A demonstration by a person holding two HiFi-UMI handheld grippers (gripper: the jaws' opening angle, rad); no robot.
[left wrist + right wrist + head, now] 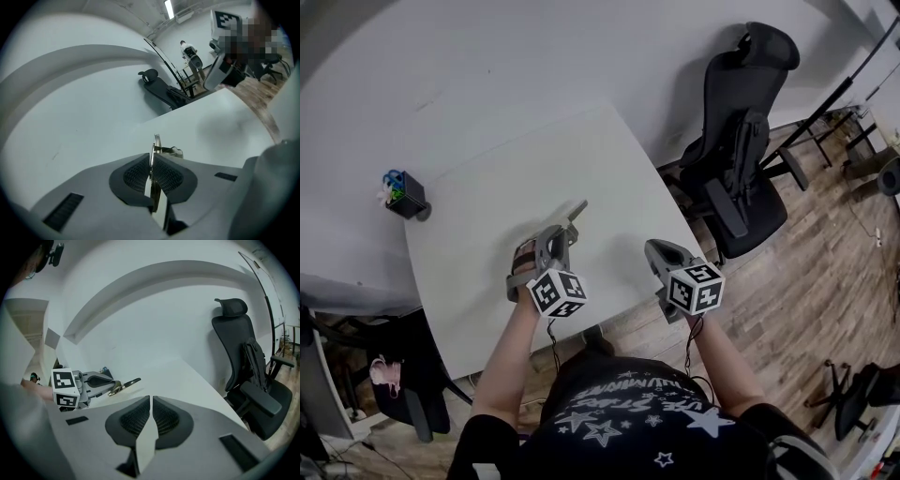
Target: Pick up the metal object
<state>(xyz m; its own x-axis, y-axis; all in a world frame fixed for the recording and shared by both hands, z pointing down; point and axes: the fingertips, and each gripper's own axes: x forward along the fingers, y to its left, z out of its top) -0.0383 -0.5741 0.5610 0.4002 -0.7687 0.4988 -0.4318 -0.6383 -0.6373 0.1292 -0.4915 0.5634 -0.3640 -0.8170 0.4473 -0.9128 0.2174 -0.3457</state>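
Two tools are held over the white bench point(478, 197). The left tool point(153, 161) is clamped on the metal object point(156, 142), a thin flat piece standing on edge between the ribbed pads, its tip poking out past them toward the bench's far side. In the right gripper view the piece seems raised just clear of the surface, though that is hard to judge. The right tool point(151, 405) has its jaws together with nothing between them, near the bench's front right edge. A black office chair point(741, 141) stands beyond the bench.
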